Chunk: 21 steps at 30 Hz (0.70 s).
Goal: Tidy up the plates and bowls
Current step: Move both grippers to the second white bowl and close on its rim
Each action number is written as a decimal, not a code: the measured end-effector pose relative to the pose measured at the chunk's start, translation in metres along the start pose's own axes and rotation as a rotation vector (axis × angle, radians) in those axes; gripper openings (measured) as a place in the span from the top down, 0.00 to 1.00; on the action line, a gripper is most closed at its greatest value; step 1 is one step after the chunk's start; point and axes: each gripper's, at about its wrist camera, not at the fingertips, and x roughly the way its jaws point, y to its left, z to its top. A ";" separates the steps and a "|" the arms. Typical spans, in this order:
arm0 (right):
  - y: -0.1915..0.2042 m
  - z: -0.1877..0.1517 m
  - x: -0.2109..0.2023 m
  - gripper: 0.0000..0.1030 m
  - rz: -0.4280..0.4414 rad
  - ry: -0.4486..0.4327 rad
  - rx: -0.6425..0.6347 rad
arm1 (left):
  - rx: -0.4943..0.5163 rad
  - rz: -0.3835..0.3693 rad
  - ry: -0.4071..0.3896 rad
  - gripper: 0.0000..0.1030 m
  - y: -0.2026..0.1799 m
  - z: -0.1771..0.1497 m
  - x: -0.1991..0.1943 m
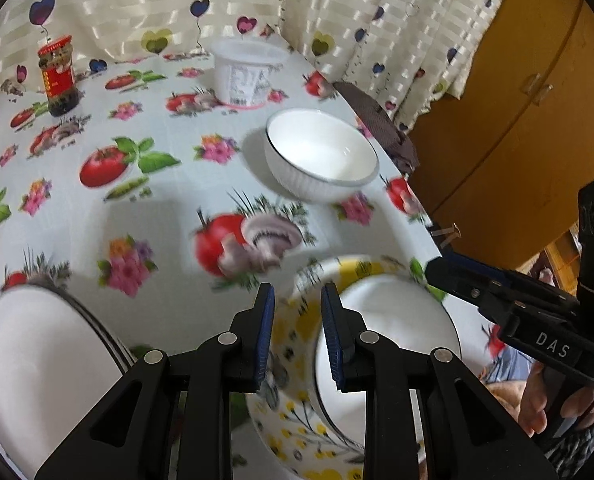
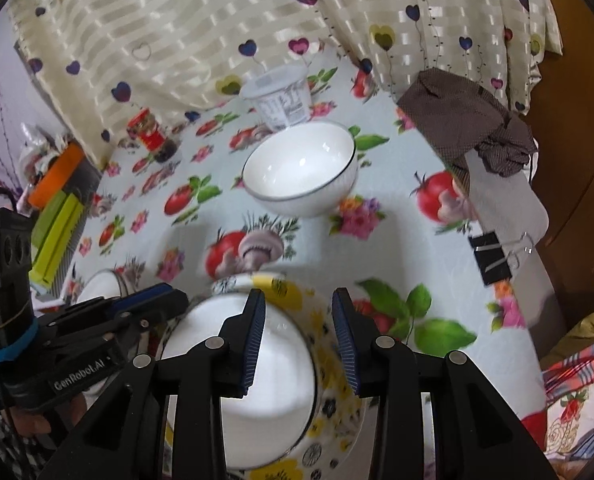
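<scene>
Bowl (image 2: 257, 380) on floral plate (image 2: 337, 368) blurred, partly behind fingers (image 2: 253, 344).

Open tablecloth in the middle, dishes crowding the near edge

A bare stretch of the vegetable-printed tablecloth (image 1: 165, 216) lies between the white ribbed bowl with a dark rim (image 1: 321, 156) and the yellow-flowered plate (image 1: 293, 344) carrying a white bowl (image 2: 253, 376). Farther back stand a white plastic tub (image 1: 245, 74) and a red-lidded glass jar (image 1: 59, 76), well apart. A black binder clip (image 2: 491, 258) grips the table's right edge.
</scene>
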 end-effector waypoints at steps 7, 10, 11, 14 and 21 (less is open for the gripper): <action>-0.009 0.027 0.011 0.66 -0.007 -0.020 0.022 | -0.019 0.003 -0.020 0.76 0.016 0.036 0.011; -0.014 0.042 0.018 0.64 -0.012 -0.026 0.040 | -0.009 0.011 -0.029 0.76 0.018 0.050 0.016; -0.016 0.045 0.020 0.63 -0.015 -0.026 0.045 | -0.009 0.011 -0.030 0.76 0.019 0.054 0.018; -0.022 0.059 0.029 0.62 -0.017 -0.022 0.058 | -0.007 0.005 -0.021 0.76 0.023 0.065 0.027; -0.028 0.079 0.050 0.52 -0.025 -0.009 0.066 | -0.025 -0.016 -0.022 0.76 0.029 0.089 0.047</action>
